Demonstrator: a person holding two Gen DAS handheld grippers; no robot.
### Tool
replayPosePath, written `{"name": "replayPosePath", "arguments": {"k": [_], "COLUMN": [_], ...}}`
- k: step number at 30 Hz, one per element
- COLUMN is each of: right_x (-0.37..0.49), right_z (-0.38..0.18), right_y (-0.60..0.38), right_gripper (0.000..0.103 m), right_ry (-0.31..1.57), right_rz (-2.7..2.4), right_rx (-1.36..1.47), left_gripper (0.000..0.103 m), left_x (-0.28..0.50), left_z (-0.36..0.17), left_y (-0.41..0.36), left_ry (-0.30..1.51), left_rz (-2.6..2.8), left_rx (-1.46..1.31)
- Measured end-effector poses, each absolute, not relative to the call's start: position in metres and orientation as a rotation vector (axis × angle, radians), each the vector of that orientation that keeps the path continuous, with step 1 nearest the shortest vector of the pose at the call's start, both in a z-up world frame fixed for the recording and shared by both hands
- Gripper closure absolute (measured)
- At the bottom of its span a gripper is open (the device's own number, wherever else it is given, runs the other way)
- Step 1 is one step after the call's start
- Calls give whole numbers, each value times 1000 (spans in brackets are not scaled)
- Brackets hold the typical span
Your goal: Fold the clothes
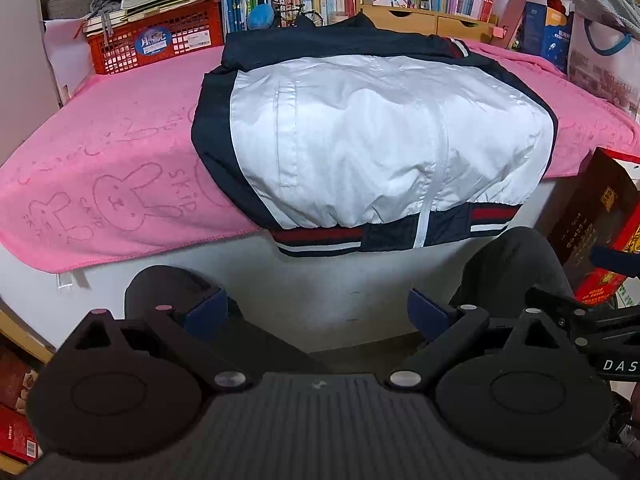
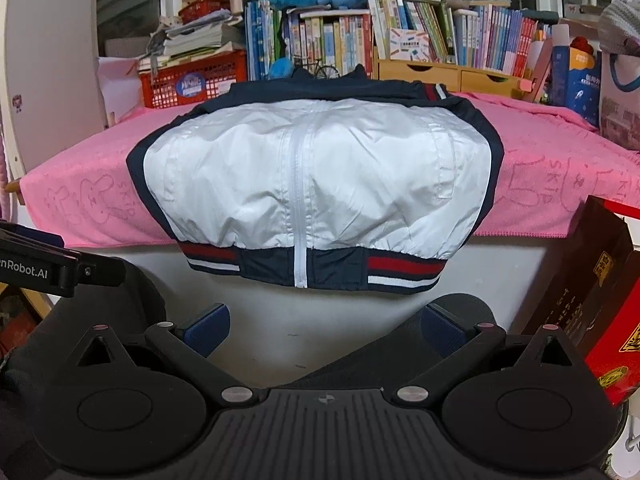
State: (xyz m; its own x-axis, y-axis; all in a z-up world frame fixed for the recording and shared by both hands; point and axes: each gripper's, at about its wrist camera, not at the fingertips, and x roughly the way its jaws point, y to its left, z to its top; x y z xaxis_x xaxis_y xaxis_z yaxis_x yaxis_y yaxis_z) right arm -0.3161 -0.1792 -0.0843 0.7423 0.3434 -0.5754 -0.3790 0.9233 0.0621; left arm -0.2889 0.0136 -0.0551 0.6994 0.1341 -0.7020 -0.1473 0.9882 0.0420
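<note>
Even, bright indoor light, soft sheen on the white jacket; sharp focus, strong fisheye bending at edges.

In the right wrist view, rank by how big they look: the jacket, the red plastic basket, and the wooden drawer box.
Largest: jacket, though it lies nearest the camera.
Red plastic basket and wooden drawer box look alike; no ranking.

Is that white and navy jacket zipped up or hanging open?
Zipped up. On the jacket the white zipper runs closed down the front to the striped hem, both white panels meeting with no gap.
</note>
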Motion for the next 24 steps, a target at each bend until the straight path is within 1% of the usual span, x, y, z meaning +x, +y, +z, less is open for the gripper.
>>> {"name": "replayPosePath", "arguments": {"k": [12,14,16,17,18,22,24], "right_x": [-314,-314,-314,-311,-304,-254,-234], "right_z": [-91,-88,-86,-86,-86,-89,-93], "right_y": [-179,-185,-197,-205,-212,-241,-250], "right_gripper": [0,0,0,0,0,0,0], "right_ry": [636,558,392,313,280,393,442], "right_rz": [394,413,441,436,430,459,464], "right_rx": [-73,-110,-153,-166,-172,-114,-90], "left_gripper": [5,4,0,0,0,0,0], "left_x": [-287,-285,-282,-276,-270,-245,-238], "left_z": [-56,-52,-50,-51,-52,-65,-72], "left_y": [18,27,41,51,60,99,107], "left_ry": [780,716,613,600,591,676,688], "left_rz": [143,119,94,92,90,-18,-53], "left_rx": [-23,5,81,117,150,100,75]}}
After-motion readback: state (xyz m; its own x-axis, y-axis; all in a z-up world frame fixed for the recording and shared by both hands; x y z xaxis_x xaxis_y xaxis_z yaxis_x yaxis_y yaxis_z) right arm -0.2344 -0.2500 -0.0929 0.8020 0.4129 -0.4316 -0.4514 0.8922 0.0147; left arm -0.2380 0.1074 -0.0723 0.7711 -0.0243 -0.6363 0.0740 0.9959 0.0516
